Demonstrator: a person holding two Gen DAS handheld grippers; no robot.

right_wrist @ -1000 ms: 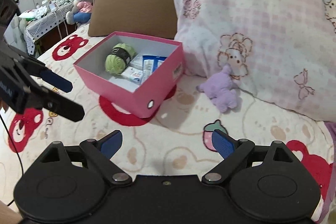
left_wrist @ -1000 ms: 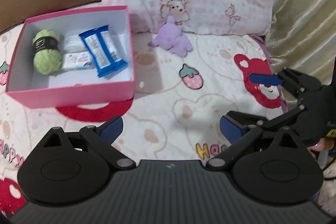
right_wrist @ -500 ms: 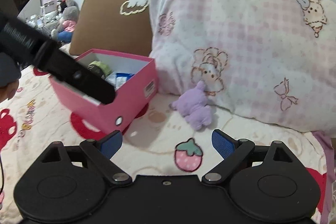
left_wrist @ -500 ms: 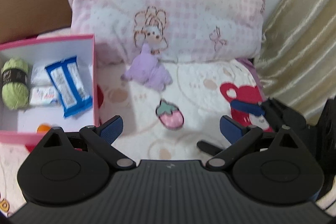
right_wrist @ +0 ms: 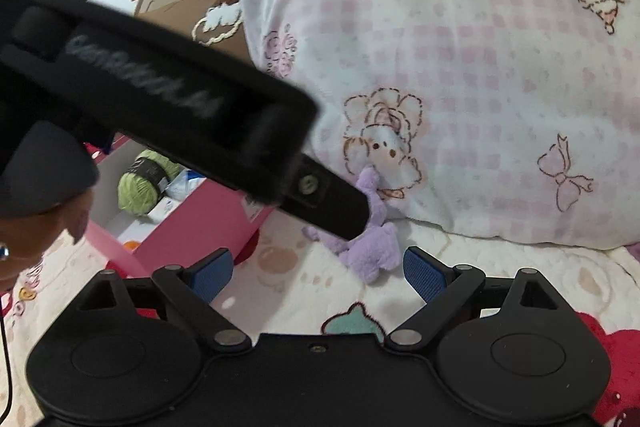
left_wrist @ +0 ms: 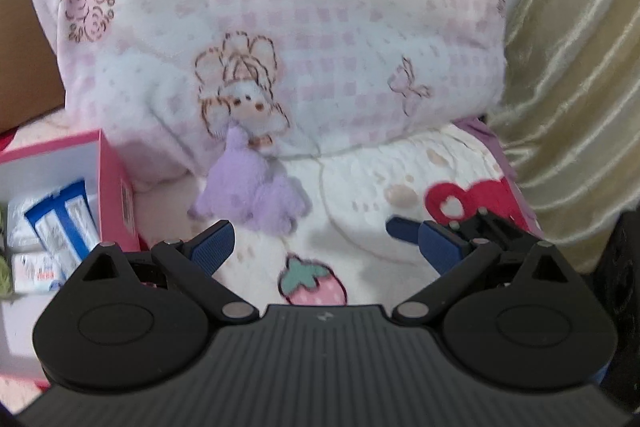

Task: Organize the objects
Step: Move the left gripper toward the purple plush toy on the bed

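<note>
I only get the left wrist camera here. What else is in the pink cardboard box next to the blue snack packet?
Observer: The right wrist view shows a ball of green yarn with a dark band inside the pink cardboard box.
Operator: Where is the right gripper aimed?
Observer: The right gripper has its jaws open, and the small purple plush toy lies on the bed just ahead of them.
Operator: How does my left gripper look from there?
Observer: One dark finger of the left gripper crosses in front of the plush toy's left side. I cannot tell whether they touch.
</note>
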